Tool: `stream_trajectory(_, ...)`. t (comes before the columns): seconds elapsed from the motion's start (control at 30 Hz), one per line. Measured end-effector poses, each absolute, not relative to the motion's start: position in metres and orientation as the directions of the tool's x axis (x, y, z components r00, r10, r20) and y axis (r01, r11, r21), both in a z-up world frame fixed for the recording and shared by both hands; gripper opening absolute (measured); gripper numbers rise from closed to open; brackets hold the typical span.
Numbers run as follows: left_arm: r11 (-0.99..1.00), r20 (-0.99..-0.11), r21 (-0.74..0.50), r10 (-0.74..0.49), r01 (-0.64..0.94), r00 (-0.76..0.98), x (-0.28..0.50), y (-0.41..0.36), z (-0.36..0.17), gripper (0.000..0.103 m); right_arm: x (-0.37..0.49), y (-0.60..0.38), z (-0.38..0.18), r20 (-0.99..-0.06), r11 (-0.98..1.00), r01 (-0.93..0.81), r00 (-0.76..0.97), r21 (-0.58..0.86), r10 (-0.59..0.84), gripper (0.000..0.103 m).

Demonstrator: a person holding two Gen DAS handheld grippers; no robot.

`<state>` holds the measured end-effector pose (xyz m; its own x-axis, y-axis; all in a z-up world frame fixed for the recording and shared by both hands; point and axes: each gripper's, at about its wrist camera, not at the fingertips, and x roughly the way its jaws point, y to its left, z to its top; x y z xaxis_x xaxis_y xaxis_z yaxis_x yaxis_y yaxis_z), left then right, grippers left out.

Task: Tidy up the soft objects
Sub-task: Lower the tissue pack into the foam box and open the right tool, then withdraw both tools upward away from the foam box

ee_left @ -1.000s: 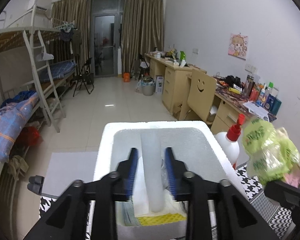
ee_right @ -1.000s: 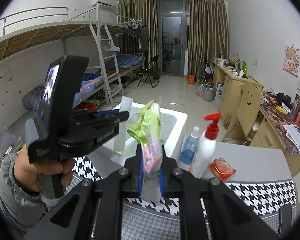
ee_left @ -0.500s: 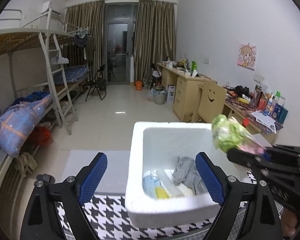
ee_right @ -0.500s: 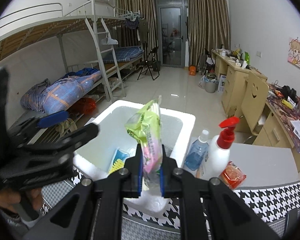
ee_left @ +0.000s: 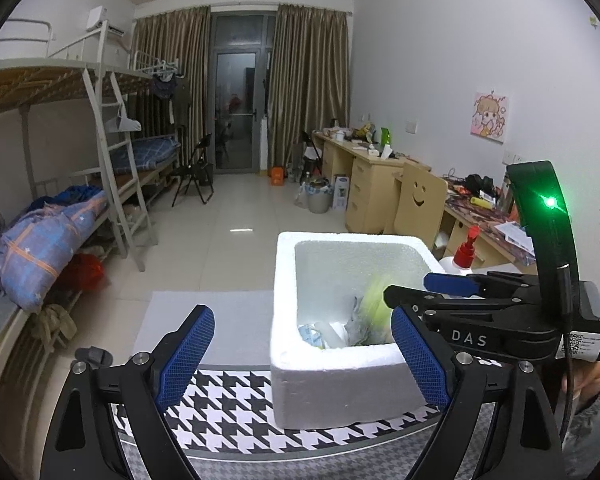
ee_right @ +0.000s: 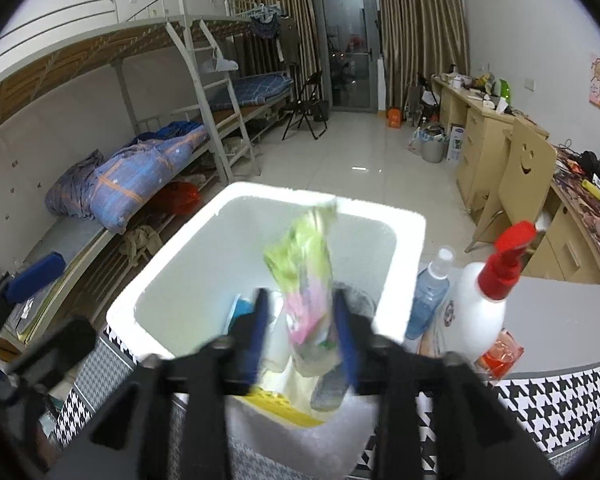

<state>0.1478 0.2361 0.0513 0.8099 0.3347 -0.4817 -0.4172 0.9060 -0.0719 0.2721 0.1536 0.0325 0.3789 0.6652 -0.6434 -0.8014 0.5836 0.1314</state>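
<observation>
Green-and-pink crinkly plastic packet (ee_right: pixel 309 280) sits loose between the right gripper (ee_right: pixel 302 334), jaws just parted, tilted down over the white foam box (ee_left: pixel 342 376). Left gripper (ee_left: pixel 300 354) gapes empty nearby.

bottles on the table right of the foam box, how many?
2: a blue bottle against the box, and a white pump bottle just right of it. Others may be hidden behind.

My right tongs (ee_right: pixel 302 334) have just been opening, pads now clear of the green packet (ee_right: pixel 306 276) between them over the foam box (ee_right: pixel 260 208). My left tongs (ee_left: pixel 300 352), earlier around a white tube, have spread wide and pulled back toward the frame's lower left.
</observation>
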Motion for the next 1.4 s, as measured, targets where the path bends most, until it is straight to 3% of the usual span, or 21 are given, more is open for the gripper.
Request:
stream_trajectory(0.23,0.906,-0.471,-0.072,0.338,-0.417,0.815,0.134,0.232,0.053,0.091,0.257,0.139,0.044,-0.623,0.606,-0.787,0.416,0.118,0.662,0.065)
stream_trajectory(0.6,0.899,-0.424,-0.049,0.376,-0.436,0.824,0.093,0.209,0.061,0.102,0.206,0.094,0.069,-0.538,0.625,-0.774,0.486,0.103,0.689,0.083)
stream_trajectory(0.9,0.904,-0.376,-0.047,0.378,-0.425,0.846,0.06,0.18,0.068,0.102,0.155,0.052,0.074,-0.455,0.632,-0.77,0.532,0.092,0.714,0.096)
stream_trajectory(1.4,0.905,-0.271,-0.063,0.391,-0.422,0.879,0.011,0.134,0.071,0.102,0.101,-0.003,0.067,-0.37,0.657,-0.754,0.605,0.019,0.705,0.096)
